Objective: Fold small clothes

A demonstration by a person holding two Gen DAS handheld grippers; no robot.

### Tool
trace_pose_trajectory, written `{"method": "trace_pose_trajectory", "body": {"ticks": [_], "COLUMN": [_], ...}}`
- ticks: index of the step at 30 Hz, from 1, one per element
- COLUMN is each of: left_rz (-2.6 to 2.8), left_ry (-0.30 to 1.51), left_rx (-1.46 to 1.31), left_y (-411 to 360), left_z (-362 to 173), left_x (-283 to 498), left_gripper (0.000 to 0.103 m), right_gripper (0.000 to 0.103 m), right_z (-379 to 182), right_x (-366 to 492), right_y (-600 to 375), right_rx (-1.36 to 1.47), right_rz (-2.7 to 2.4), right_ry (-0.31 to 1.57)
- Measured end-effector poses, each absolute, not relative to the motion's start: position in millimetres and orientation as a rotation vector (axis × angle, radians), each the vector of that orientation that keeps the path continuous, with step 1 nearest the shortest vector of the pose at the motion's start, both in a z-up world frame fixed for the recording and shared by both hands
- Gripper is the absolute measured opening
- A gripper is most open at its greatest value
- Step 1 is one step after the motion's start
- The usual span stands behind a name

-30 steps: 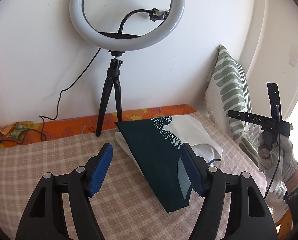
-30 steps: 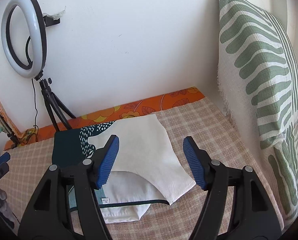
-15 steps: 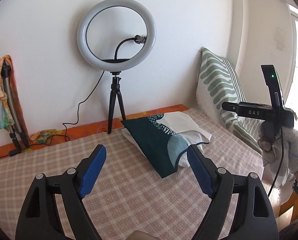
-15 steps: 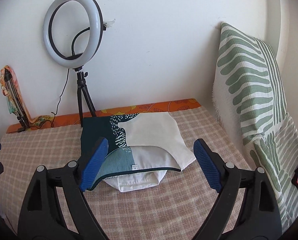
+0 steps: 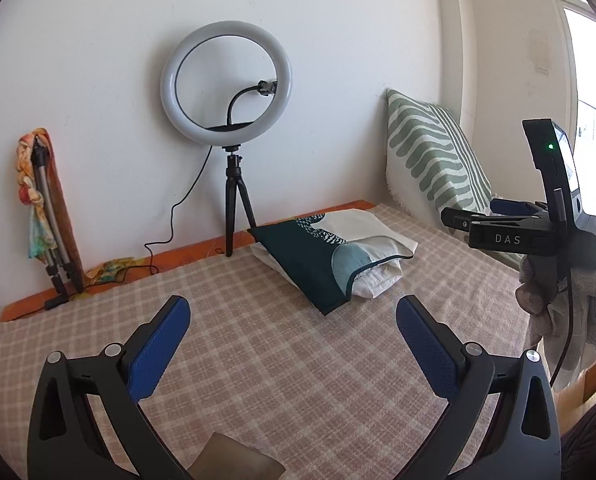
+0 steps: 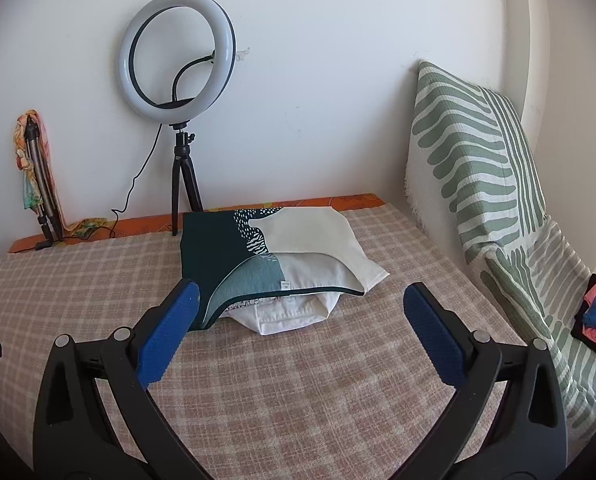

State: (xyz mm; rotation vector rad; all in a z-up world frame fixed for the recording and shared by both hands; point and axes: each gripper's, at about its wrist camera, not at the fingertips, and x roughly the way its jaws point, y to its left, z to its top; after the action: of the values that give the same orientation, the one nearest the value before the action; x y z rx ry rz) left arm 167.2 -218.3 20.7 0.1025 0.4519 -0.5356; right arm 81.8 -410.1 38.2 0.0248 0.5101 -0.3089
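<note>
A folded garment (image 5: 330, 256), dark teal and cream, lies on the checked bed cover (image 5: 258, 344) in the centre of both frames, atop a folded white piece (image 6: 290, 312). The left gripper (image 5: 294, 344) sits at the bottom of the left wrist frame, its blue fingers (image 5: 158, 352) spreading wider, nothing between them. The right gripper (image 6: 298, 332) sits low in its own frame, fingers (image 6: 434, 336) likewise widening and empty, near the garment's front edge. A ring light (image 6: 178, 56) stands at upper left; a striped cushion (image 6: 478, 176) leans at right.
</note>
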Motion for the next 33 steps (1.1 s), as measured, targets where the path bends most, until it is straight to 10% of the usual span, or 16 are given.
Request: {"method": "trace_pose_trajectory", "body": {"ticks": [33], "left_rz": [-0.507], "left_ry": [0.603], "left_rx": [0.185], "left_y": [-208], "left_z": [-29], "left_x": [163], "left_gripper": [0.102], "right_gripper": [0.103], "right_z": [-18], "right_x": [56], "right_y": [-393], "right_rx": [0.072], "right_rz": [-0.346], "right_ry": [0.531]}}
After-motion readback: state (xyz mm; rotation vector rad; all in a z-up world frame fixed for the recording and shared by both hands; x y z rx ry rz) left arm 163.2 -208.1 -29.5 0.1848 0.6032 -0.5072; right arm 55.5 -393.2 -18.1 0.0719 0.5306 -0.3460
